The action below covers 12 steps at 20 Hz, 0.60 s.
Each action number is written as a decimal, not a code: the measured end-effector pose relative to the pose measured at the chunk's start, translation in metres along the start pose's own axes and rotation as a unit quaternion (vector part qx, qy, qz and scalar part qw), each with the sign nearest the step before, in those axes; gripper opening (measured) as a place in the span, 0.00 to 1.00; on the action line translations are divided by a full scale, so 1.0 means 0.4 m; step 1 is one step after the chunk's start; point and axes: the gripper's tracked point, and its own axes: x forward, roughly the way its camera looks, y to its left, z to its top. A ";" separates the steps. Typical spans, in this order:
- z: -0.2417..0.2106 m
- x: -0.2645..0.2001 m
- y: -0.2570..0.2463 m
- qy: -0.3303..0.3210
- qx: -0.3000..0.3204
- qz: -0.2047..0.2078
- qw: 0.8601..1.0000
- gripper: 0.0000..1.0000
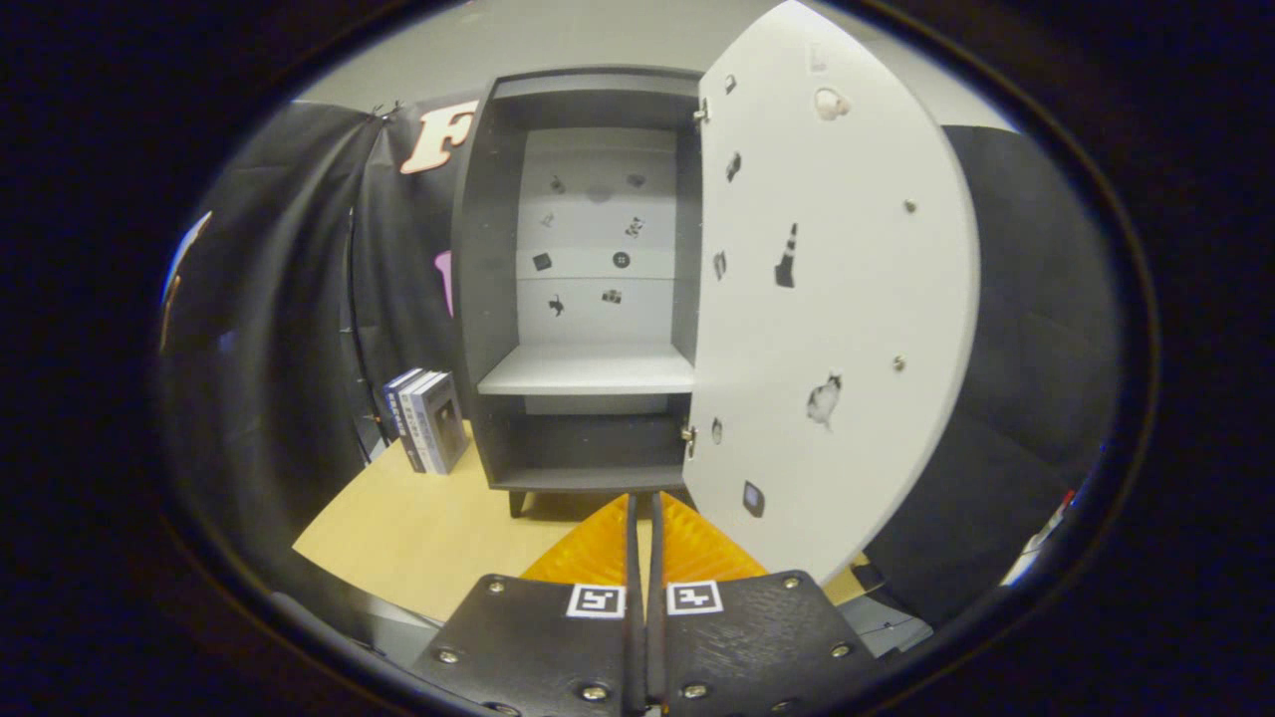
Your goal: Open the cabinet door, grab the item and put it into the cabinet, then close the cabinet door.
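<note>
1. One cabinet.
2. One door, swung open.
3. One shelf inside the cabinet.
4. Two hinges along the door's edge.
5. Three books, upright beside the cabinet.
6. One table.
7. One gripper: two fingers, pressed together with nothing between them.

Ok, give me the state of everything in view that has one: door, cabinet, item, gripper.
Cabinet door: swung wide open, hinged on the cabinet's right side.
Cabinet: open; shelf bare, lower compartment looks bare too.
Books: upright on the table, left of the cabinet, not in hand.
Gripper: fingers pressed together, shut, nothing between them, pointing at the cabinet's base.
</note>
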 end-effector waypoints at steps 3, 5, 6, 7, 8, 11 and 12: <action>-0.058 0.071 0.033 0.023 -0.004 0.020 1.000 0.01; -0.102 0.119 0.059 0.044 -0.002 0.038 0.998 0.01; -0.120 0.137 0.070 0.055 -0.001 0.046 0.997 0.02; -0.146 0.159 0.070 0.063 -0.003 0.045 0.997 0.05; -0.163 0.178 0.079 0.071 -0.006 0.050 0.996 0.09; -0.222 0.229 0.100 0.096 -0.012 0.061 0.993 0.41; -0.242 0.244 0.104 0.104 -0.014 0.064 0.992 0.53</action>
